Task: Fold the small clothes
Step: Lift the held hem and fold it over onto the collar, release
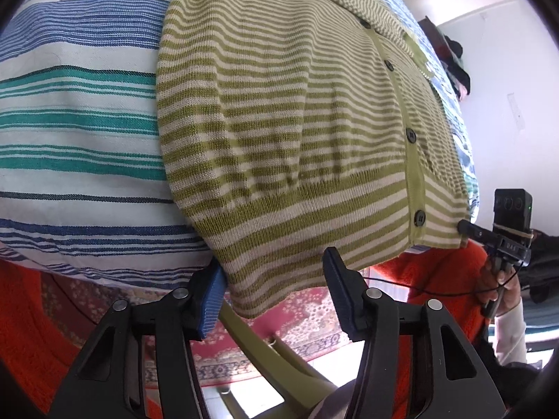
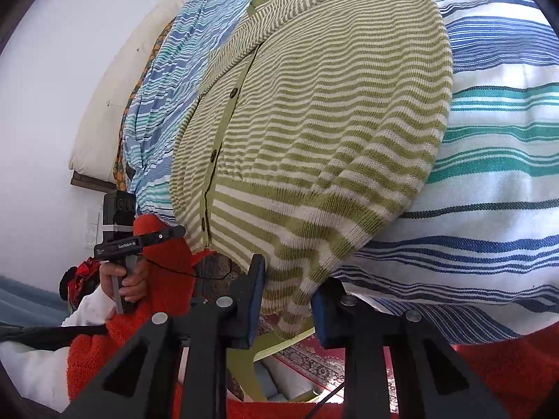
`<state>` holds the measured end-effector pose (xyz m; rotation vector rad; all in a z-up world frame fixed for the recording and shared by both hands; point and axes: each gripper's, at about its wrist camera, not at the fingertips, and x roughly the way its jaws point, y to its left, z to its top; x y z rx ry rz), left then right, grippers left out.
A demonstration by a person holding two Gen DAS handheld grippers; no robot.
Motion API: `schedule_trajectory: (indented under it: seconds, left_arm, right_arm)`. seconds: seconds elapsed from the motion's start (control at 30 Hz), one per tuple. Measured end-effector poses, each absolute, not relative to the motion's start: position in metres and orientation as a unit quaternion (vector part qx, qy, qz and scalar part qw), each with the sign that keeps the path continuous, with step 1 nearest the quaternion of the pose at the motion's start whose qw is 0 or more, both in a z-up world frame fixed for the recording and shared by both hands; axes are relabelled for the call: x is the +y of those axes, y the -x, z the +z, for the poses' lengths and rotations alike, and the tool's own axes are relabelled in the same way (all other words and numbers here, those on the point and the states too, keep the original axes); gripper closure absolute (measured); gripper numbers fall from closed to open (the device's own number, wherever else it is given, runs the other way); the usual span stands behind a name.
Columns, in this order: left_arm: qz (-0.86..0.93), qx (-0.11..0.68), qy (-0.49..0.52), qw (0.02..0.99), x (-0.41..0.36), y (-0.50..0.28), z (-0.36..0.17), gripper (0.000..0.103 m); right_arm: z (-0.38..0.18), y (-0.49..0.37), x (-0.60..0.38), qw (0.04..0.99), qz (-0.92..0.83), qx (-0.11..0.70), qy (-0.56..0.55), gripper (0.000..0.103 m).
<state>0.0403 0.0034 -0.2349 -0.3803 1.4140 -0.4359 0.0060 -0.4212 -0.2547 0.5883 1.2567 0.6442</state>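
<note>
1. Sheet (image 1: 77, 111): blue and teal stripes, spread under the garment.
2. Left gripper (image 1: 276, 289): hem corner of the cardigan (image 1: 286, 111) is set between the pads; jaws half closed, contact cannot be told.
3. Cardigan: green-striped, buttoned, laid flat on the sheet, hem hanging over the near edge.
4. Right gripper (image 2: 288, 309): the other hem corner is pinched between narrowed jaws.
5. Rug (image 1: 300, 317): patterned red, seen below.
</note>
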Motion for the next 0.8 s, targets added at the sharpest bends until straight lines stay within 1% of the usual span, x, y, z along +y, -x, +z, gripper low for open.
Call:
schedule_trajectory:
  seconds: [0.03,0.07,0.1,0.13,0.3,0.43,0.53,0.67,0.8]
  left_arm:
    - [-0.196,0.643,0.171,0.72,0.004,-0.04,-0.236,0.065]
    - [-0.194,0.645,0.171,0.719,0.003,-0.039,-0.236,0.079]
    - [-0.195,0.647,0.172,0.717,0.004,-0.038,-0.236,0.096]
    - [-0.197,0.647,0.176,0.715,0.004,-0.037,-0.235,0.096]
    - [-0.217,0.62,0.176,0.734,-0.004,-0.027,-0.212,0.099]
    - [-0.241,0.586,0.225,0.74,0.001,-0.024,-0.187,0.099]
    - [-0.25,0.559,0.264,0.745,0.011,-0.027,-0.172,0.099]
    - [-0.251,0.535,0.322,0.739,0.024,-0.049,-0.162,0.099]
    - [-0.232,0.52,0.353,0.743,0.031,-0.096,-0.156,0.099]
  right_arm:
    - [-0.253,-0.006,-0.423,0.722,0.291,0.566,-0.271,0.081]
    - [-0.252,-0.006,-0.425,0.723,0.29,0.563,-0.276,0.083]
    - [-0.249,-0.005,-0.426,0.724,0.29,0.56,-0.28,0.087]
    - [-0.247,-0.004,-0.428,0.726,0.291,0.556,-0.283,0.09]
    - [-0.231,0.002,-0.435,0.732,0.297,0.529,-0.309,0.093]
    - [-0.227,0.009,-0.445,0.731,0.298,0.505,-0.349,0.094]
    - [-0.226,0.013,-0.457,0.718,0.32,0.455,-0.419,0.098]
    - [-0.226,0.005,-0.467,0.702,0.325,0.404,-0.488,0.098]
    - [-0.218,-0.034,-0.464,0.711,0.315,0.383,-0.498,0.098]
